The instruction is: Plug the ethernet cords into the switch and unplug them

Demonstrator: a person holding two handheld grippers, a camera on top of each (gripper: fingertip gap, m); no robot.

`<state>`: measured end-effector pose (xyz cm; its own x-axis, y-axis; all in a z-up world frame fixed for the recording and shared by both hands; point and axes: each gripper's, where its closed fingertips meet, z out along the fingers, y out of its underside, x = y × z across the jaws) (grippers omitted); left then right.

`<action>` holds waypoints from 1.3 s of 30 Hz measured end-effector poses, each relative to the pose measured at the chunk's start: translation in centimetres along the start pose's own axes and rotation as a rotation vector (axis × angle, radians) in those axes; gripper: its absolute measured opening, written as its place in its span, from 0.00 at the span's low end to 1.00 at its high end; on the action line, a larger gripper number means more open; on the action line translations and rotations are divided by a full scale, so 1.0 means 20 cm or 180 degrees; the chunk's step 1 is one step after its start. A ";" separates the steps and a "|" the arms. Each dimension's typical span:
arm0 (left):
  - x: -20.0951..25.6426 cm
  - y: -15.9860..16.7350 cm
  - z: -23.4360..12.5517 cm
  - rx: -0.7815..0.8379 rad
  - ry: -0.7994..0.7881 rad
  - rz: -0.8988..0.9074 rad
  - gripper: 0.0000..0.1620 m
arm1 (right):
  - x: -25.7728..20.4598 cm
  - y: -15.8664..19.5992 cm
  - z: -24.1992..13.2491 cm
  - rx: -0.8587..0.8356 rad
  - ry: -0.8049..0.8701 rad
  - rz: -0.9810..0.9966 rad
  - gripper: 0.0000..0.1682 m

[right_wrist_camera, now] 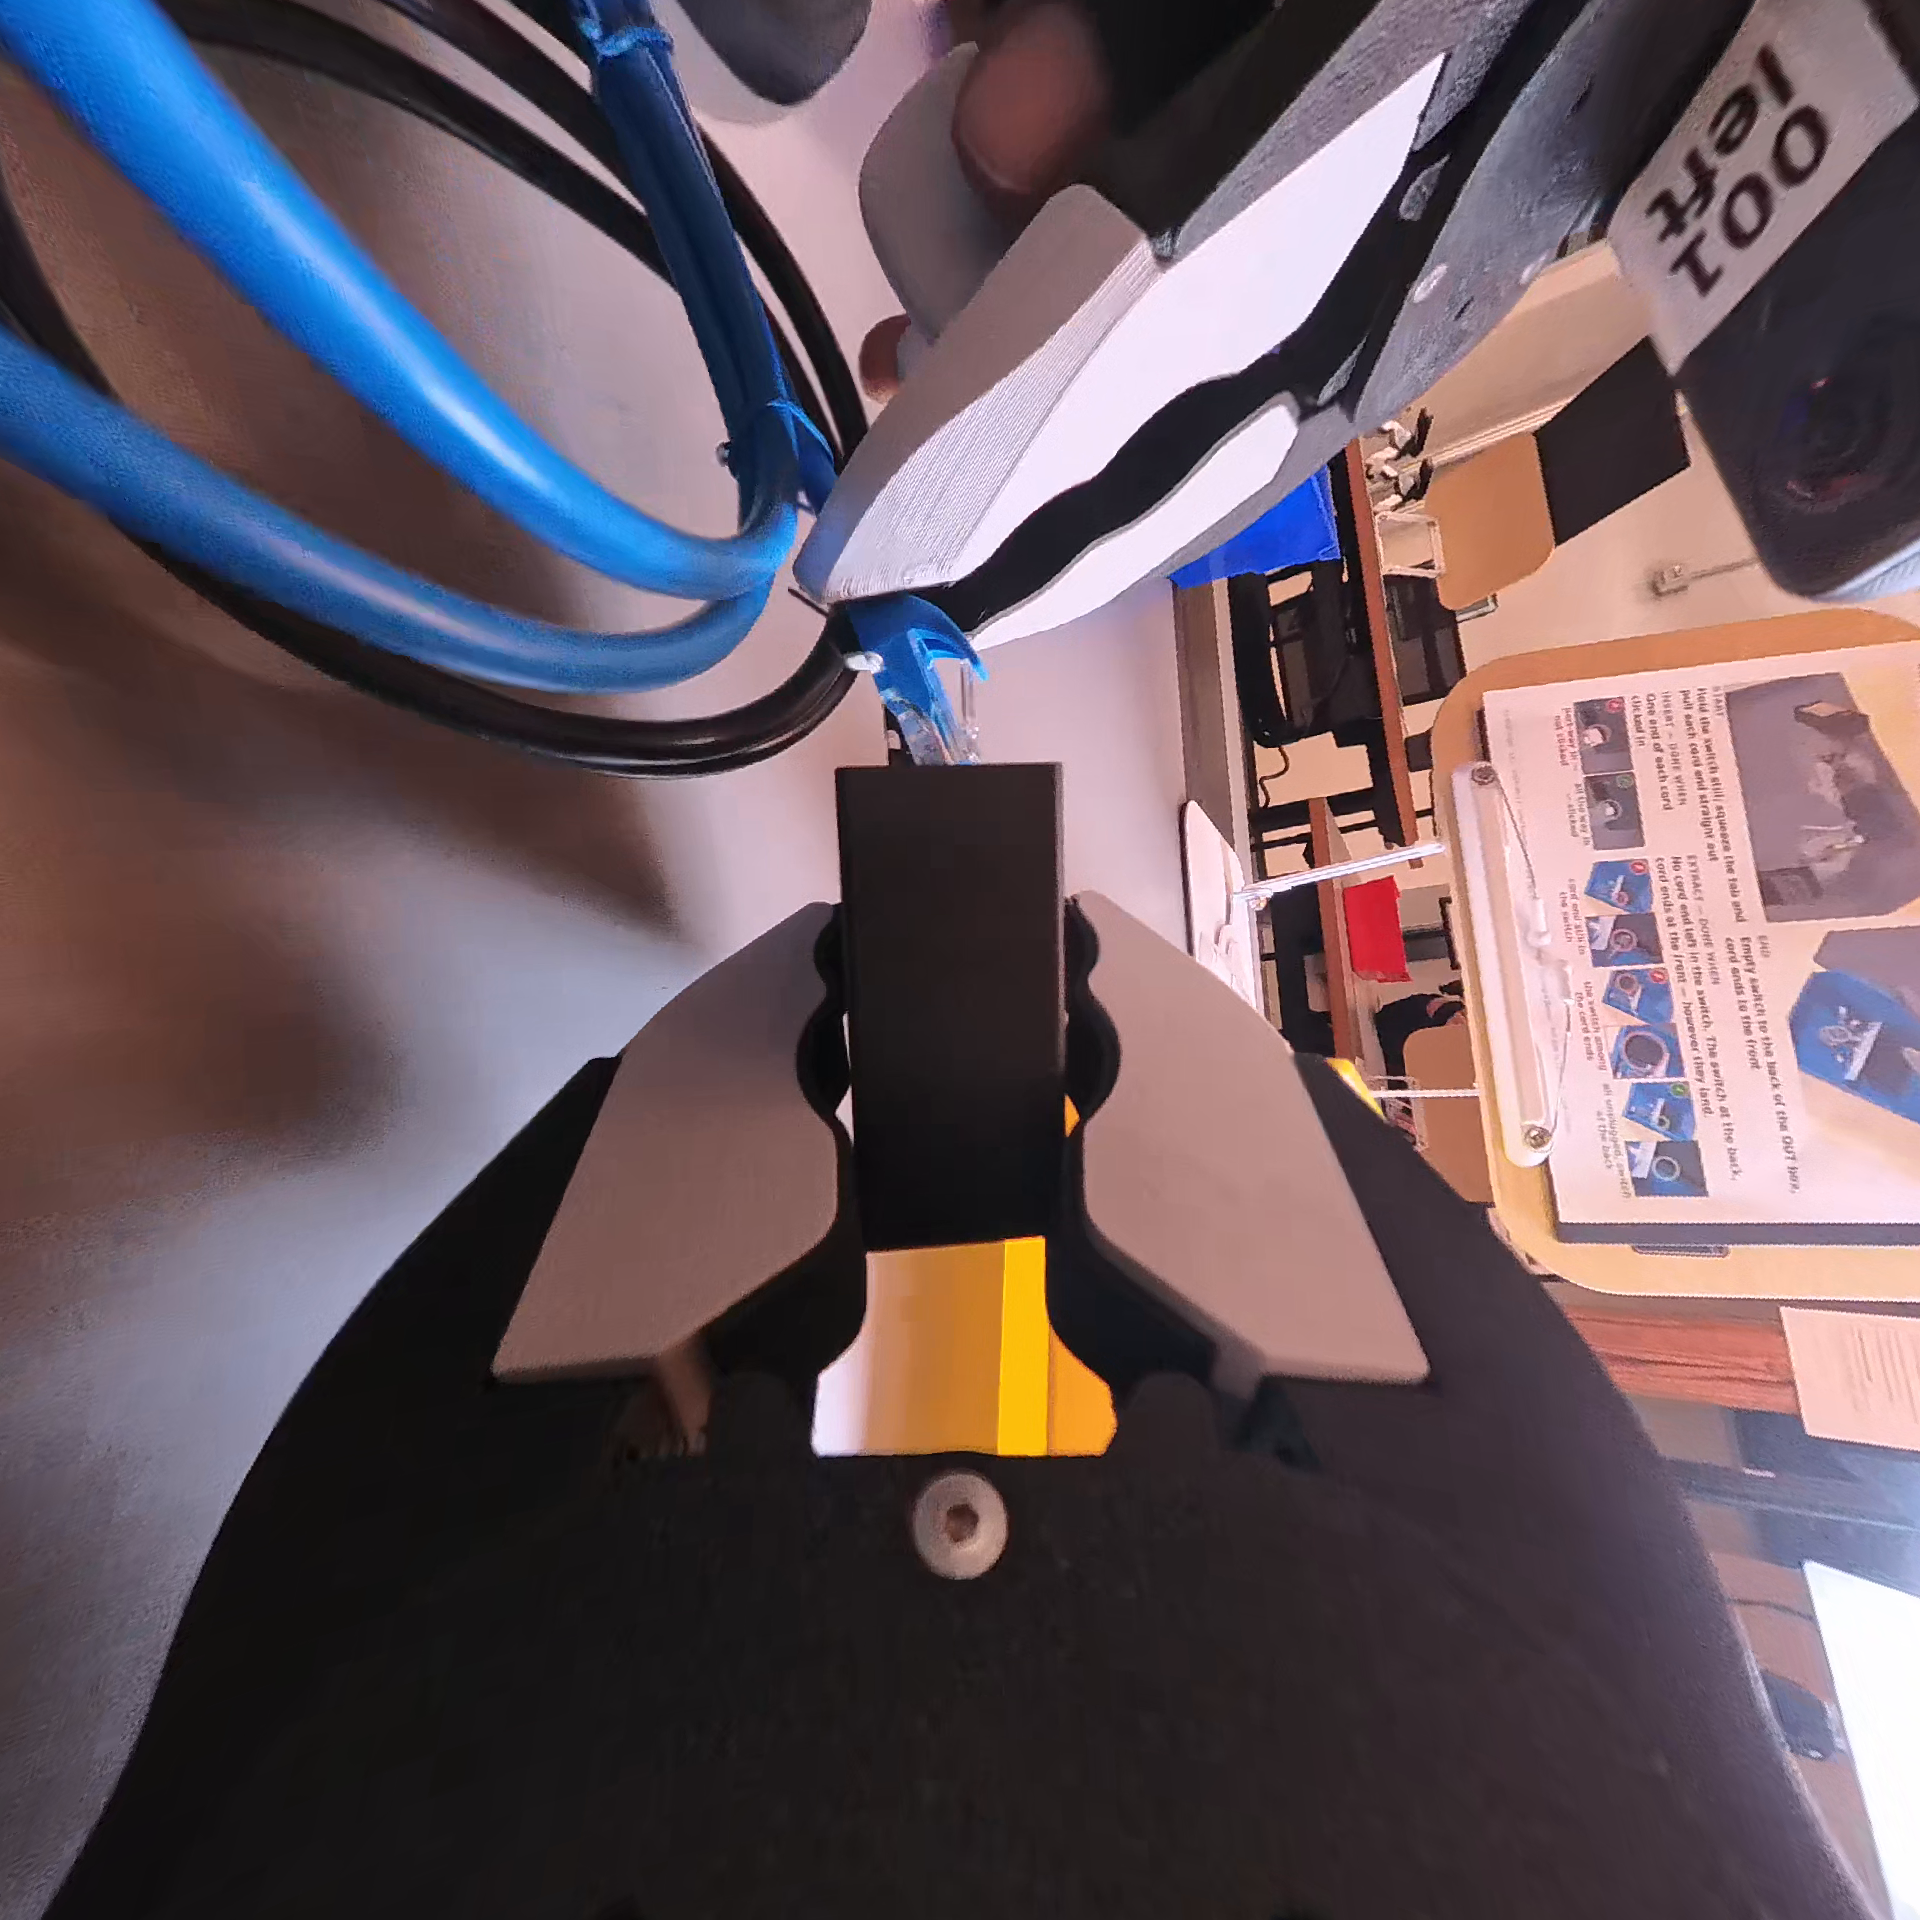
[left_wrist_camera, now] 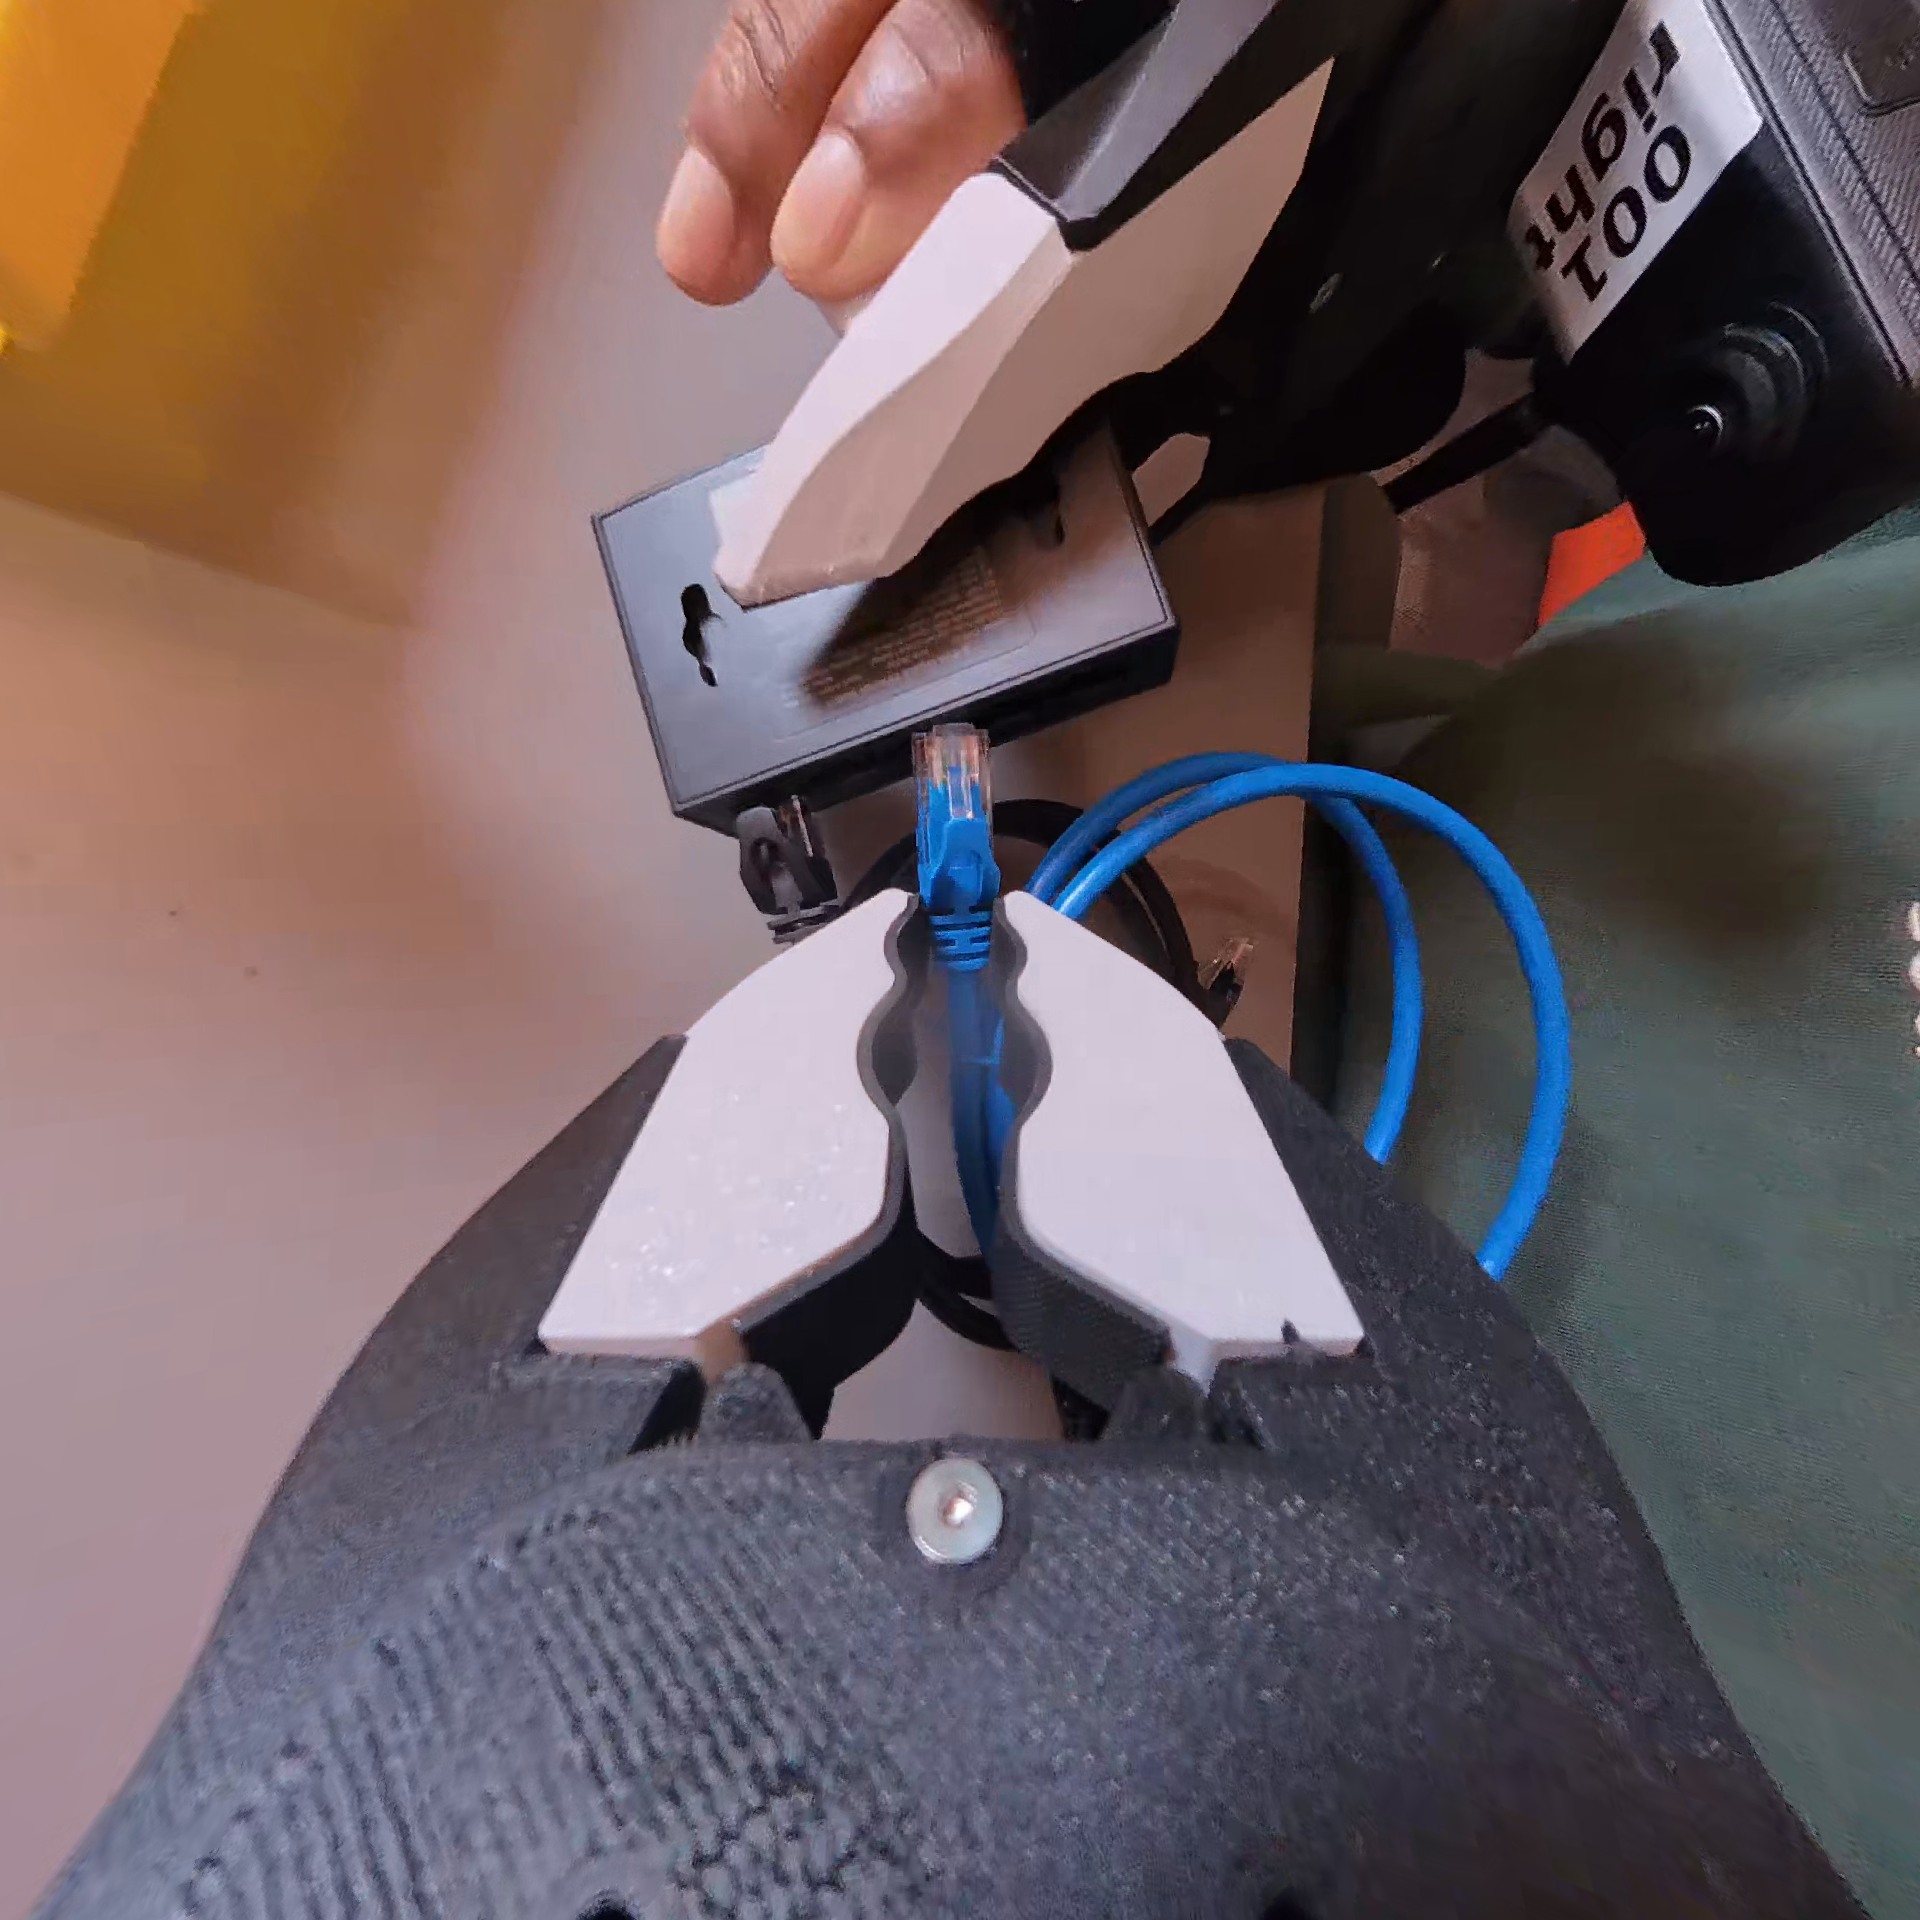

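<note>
My left gripper (left_wrist_camera: 954, 914) is shut on the blue ethernet cord (left_wrist_camera: 1455, 894) just behind its clear plug (left_wrist_camera: 951, 774). The plug's tip touches the port face of the black switch (left_wrist_camera: 727, 717). My right gripper (right_wrist_camera: 951, 925) is shut on the switch (right_wrist_camera: 951, 997), holding it in the air; it also shows from outside in the left wrist view (left_wrist_camera: 914, 488). A black cord's plug (left_wrist_camera: 779, 852) sits in a port at the switch's left end. In the right wrist view the blue plug (right_wrist_camera: 925, 707) meets the switch's far edge under the left gripper (right_wrist_camera: 914, 597).
Blue cord loops (right_wrist_camera: 312, 395) and black cord loops (right_wrist_camera: 665, 758) hang to the left. A person's hand (left_wrist_camera: 810, 135) holds the right gripper. A green garment (left_wrist_camera: 1662, 1143) is at right. A printed sheet on a wooden board (right_wrist_camera: 1662, 956) and shelves (right_wrist_camera: 1330, 665) lie beyond. There is about 5 cm between the tips of the two grippers.
</note>
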<state>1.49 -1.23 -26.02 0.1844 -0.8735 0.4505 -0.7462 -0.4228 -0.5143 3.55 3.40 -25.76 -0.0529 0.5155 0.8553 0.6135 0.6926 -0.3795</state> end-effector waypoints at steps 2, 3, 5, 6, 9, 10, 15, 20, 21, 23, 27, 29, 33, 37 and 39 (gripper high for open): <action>0.02 0.01 0.01 -0.0048 0.0116 -0.0057 0.07 | 0.00 -0.01 0.00 0.0013 0.0004 -0.0037 0.23; 0.02 0.01 0.01 -0.0089 0.0161 -0.0093 0.07 | 0.00 -0.01 0.00 0.0001 0.0013 -0.0084 0.23; 0.01 0.02 0.01 -0.0130 0.0243 -0.0228 0.07 | -0.01 -0.01 0.00 -0.0036 0.0030 -0.0164 0.23; 0.01 0.02 0.01 -0.0143 0.0274 -0.0280 0.07 | -0.01 -0.01 0.00 -0.0037 0.0037 -0.0190 0.23; 0.02 0.03 0.01 -0.0253 0.0343 -0.0350 0.07 | -0.01 -0.03 -0.01 -0.0039 0.0068 -0.0294 0.23; 0.02 0.04 0.01 -0.0324 0.0338 -0.0353 0.07 | -0.02 -0.03 -0.01 -0.0037 0.0068 -0.0325 0.23; 0.03 0.07 0.03 -0.0620 0.0420 -0.0501 0.07 | -0.03 -0.04 0.00 -0.0059 0.0089 -0.0459 0.23; 0.04 0.05 0.02 -0.0639 0.0510 -0.0574 0.07 | -0.03 -0.09 -0.02 -0.0024 0.0183 -0.0609 0.22; 0.04 0.04 0.02 -0.0589 0.0505 -0.0529 0.07 | -0.02 -0.09 -0.02 -0.0014 0.0199 -0.0622 0.22; 0.02 0.02 0.02 -0.0407 0.0525 -0.0495 0.07 | -0.02 -0.12 -0.03 0.0067 0.0226 -0.0608 0.22; 0.00 0.01 0.02 -0.0219 0.0463 -0.0187 0.07 | -0.04 -0.19 -0.04 0.0281 0.0132 -0.0503 0.22; 0.00 0.00 0.01 -0.0102 0.0546 -0.0225 0.07 | -0.02 -0.17 -0.04 0.0289 0.0099 -0.0347 0.22; 0.04 -0.03 -0.02 0.0145 0.0754 -0.0239 0.07 | 0.04 -0.18 -0.08 0.0426 0.0165 -0.0033 0.27; 0.10 -0.01 -0.03 0.0325 0.0989 -0.0254 0.07 | 0.07 -0.15 -0.11 0.0427 0.0008 0.0177 0.33; 0.12 0.00 -0.03 0.0343 0.1020 -0.0218 0.07 | 0.04 -0.11 -0.11 0.0354 -0.0121 0.0124 0.28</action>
<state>1.53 -3.18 -24.55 0.0086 -0.7293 0.6841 -0.6639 -0.5157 -0.5415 3.89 1.12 -23.40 -0.0620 0.5604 0.8259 0.5246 0.7223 -0.4507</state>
